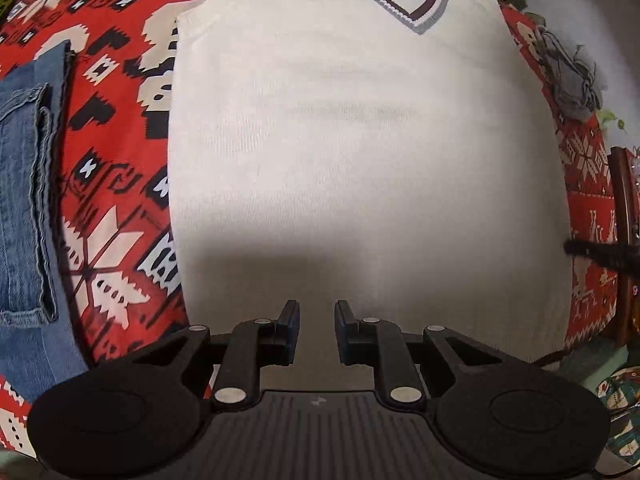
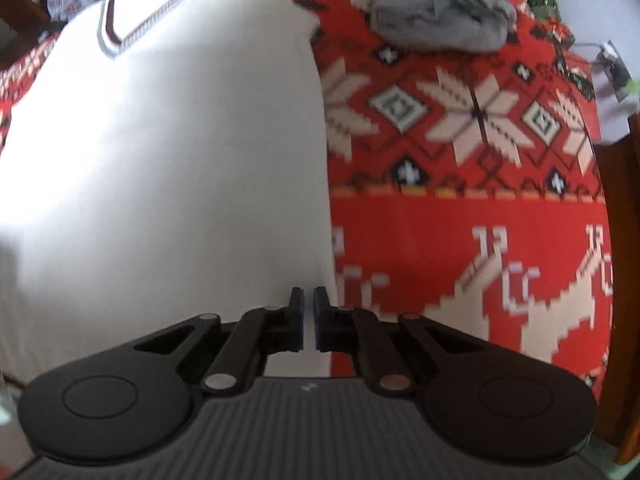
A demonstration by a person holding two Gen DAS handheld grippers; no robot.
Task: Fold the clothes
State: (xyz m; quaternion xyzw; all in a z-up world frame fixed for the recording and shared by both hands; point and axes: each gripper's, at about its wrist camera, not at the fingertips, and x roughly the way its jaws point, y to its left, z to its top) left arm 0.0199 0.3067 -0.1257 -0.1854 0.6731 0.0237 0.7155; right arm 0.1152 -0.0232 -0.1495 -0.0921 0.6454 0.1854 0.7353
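Observation:
A cream V-neck sweater (image 1: 360,140) with a maroon and grey collar lies flat on a red patterned cloth (image 1: 112,184), its sleeves folded out of sight. My left gripper (image 1: 317,312) hovers open over the sweater's near hem, with nothing between its fingers. In the right wrist view the same sweater (image 2: 180,160) fills the left half. My right gripper (image 2: 308,300) sits at its right side edge, jaws nearly together with a thin strip of white fabric between them. Its dark tip (image 1: 592,254) also shows at the sweater's right edge in the left wrist view.
Folded blue jeans (image 1: 28,200) lie left of the sweater. A crumpled grey garment (image 2: 440,8) sits at the far right of the red cloth (image 2: 460,208). Dark wooden furniture (image 2: 624,240) borders the right side. Clutter stands beyond the far edge.

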